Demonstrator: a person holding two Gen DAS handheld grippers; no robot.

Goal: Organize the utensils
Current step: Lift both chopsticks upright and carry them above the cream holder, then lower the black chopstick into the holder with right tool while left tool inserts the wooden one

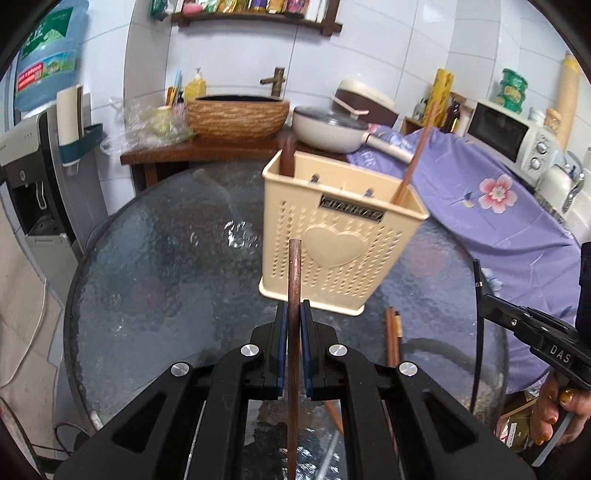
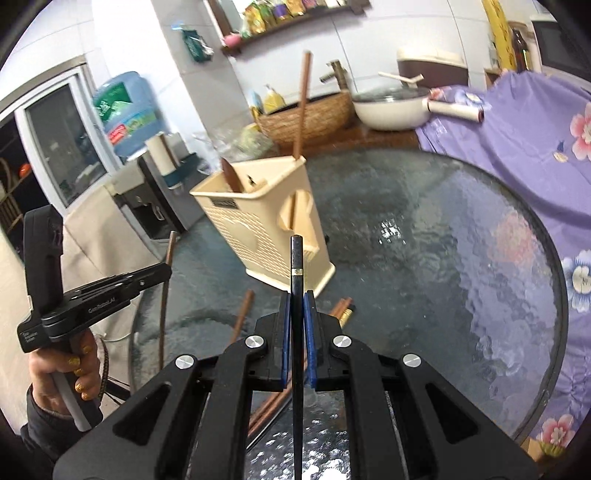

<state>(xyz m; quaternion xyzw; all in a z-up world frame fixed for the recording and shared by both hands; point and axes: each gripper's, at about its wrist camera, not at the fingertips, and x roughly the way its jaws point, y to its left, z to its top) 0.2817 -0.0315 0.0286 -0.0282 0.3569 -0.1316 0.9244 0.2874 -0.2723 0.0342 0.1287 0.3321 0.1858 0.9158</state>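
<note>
The left claw (image 1: 294,321) grips a brown wooden chopstick (image 1: 294,280); the right claw (image 2: 295,314) grips a black chopstick (image 2: 296,266). Both point toward the beige perforated plastic holder (image 1: 332,236) on the round glass bench (image 1: 155,258). Risk: the light holder may tip if a tip strikes its rim. Upright utensils inside crowd the opening; loose chopsticks (image 2: 242,317) lie nearby.

White tiled wall (image 1: 388,48), wooden shelf (image 1: 255,18), round glass table (image 1: 155,258).
</note>
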